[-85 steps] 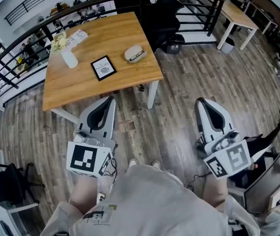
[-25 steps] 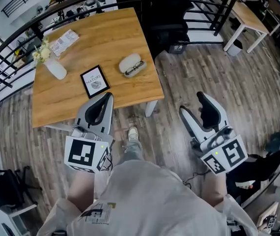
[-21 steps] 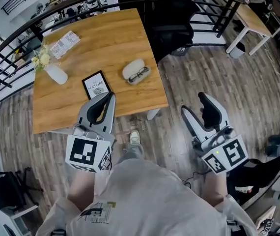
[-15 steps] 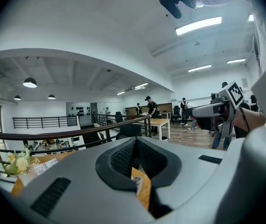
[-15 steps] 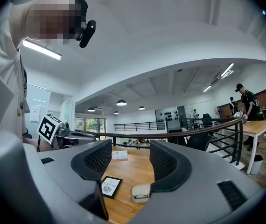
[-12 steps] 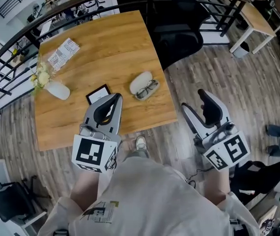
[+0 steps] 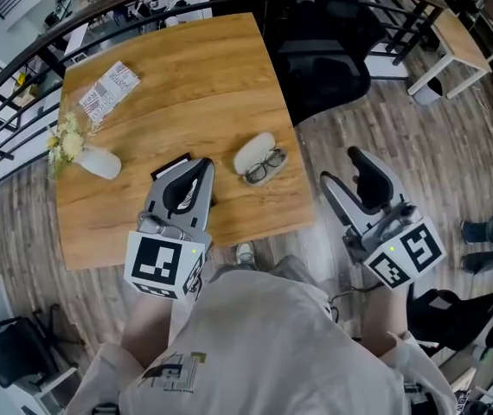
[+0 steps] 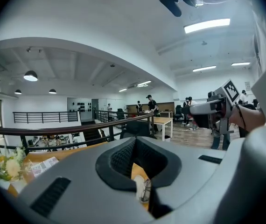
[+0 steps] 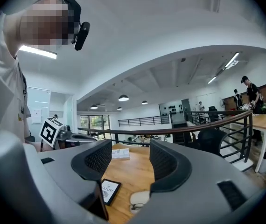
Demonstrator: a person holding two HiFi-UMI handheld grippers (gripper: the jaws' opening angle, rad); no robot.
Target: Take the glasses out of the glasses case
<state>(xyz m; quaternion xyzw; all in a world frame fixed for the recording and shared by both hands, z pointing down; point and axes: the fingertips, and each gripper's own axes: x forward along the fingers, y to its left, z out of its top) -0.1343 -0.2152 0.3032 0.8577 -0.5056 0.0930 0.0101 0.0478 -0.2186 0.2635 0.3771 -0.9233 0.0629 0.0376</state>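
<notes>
1. Looks like the approach stage, with no fingers on the glasses (image 7: 269, 165) yet. Bring the right gripper (image 7: 338, 168) toward 9 o'clock, across the counter (image 7: 186, 76) edge, then lower its fingers onto the bridge or a rim, not the lenses.
2. Steady the case (image 7: 250, 152) with the left gripper (image 7: 201, 166) to stop any sliding; lift slowly and level.
3. Shows the case lying open near the counter's edge at 4 o'clock, with the glasses in its half toward 4 o'clock, touching it.
4. Holds the left gripper above the counter, pointing to 12 o'clock, with the case just beside at 2 o'clock; has its fingers closed tip to tip on nothing.
5. Holds the right gripper off the counter, above the floor (image 7: 454, 171), at 3 o'clock from the case, pointing to about 11 o'clock; has its fingers wide apart and empty.
</notes>
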